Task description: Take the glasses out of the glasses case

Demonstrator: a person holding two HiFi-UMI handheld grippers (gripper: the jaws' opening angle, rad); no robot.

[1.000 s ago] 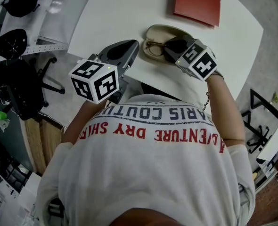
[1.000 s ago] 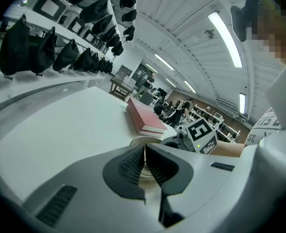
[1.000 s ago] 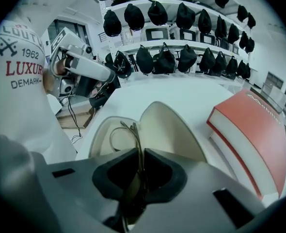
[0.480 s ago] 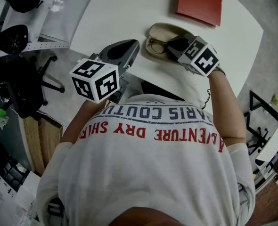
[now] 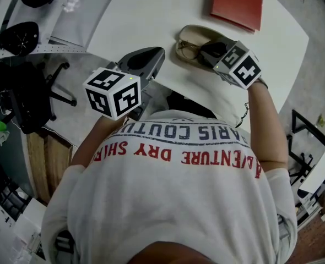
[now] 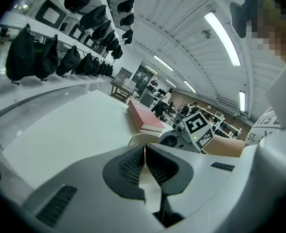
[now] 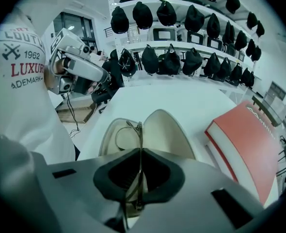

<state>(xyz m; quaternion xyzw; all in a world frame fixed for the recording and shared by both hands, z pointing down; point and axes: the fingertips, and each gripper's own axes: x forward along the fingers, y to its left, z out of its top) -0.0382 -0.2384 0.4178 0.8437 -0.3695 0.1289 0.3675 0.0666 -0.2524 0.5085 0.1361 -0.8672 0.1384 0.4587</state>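
Observation:
An open beige glasses case (image 5: 191, 34) lies near the front edge of the white table (image 5: 140, 15). Thin-framed glasses (image 5: 187, 48) rest in it. My right gripper (image 5: 205, 51) reaches down into the case. In the right gripper view the gripper (image 7: 140, 152) is shut on the glasses (image 7: 131, 130), the frame pinched edge-on between the pads above the case (image 7: 165, 130). My left gripper (image 5: 156, 53) hovers at the table edge left of the case. In the left gripper view it (image 6: 145, 147) is shut with nothing held.
A red book (image 5: 237, 1) lies on the table just beyond the case, to its right in the right gripper view (image 7: 245, 140). Shelves of black caps (image 7: 172, 57) line the far side. A black office chair (image 5: 36, 103) stands on the floor at left.
The right gripper has stayed at the case, its marker cube shifting slightly right and rolling a little. The left gripper has not moved.

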